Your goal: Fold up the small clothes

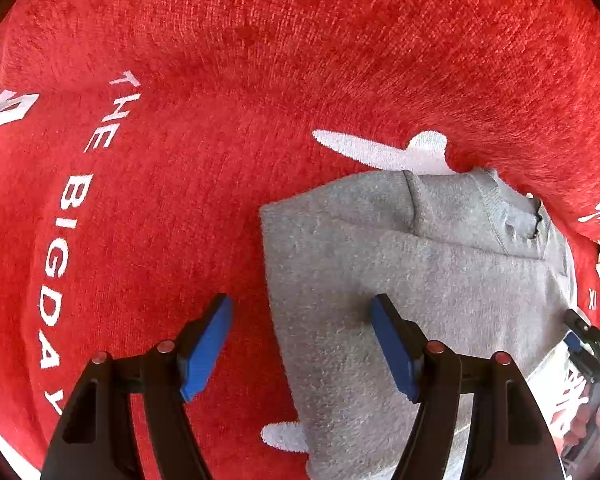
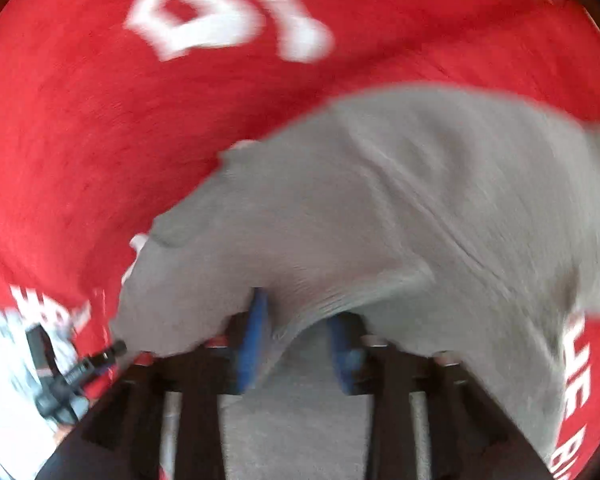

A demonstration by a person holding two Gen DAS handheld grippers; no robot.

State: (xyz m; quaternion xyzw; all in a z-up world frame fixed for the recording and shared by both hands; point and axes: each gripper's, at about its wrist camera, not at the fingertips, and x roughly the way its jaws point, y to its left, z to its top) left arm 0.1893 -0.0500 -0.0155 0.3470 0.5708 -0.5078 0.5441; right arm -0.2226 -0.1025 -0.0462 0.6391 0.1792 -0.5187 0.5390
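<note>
Grey knit fabric fills the lower right of the left wrist view: a small grey garment [image 1: 400,280], partly folded, lies on a red cloth [image 1: 220,180] printed with white letters reading "THE BIG DAY" down the left of the frame. A ribbed neckline with a small dark tag shows at the garment's upper right. White printed shapes on the cloth peek out above the garment and beside its lower left edge.

The left gripper [image 1: 302,344] stands spread wide, its blue pads [image 1: 208,344] well apart; one pad sits over the red cloth, the other over the grey fabric, and nothing lies between them but the garment's left edge below.

In the right wrist view, which is blurred, the same garment [image 2: 380,200] is raised and drapes across the centre and right of the frame. The right gripper [image 2: 296,340] has its blue pads drawn in on a ribbed fold of the grey fabric, pinching it. At the lower left of that frame the other gripper's dark body shows.
</note>
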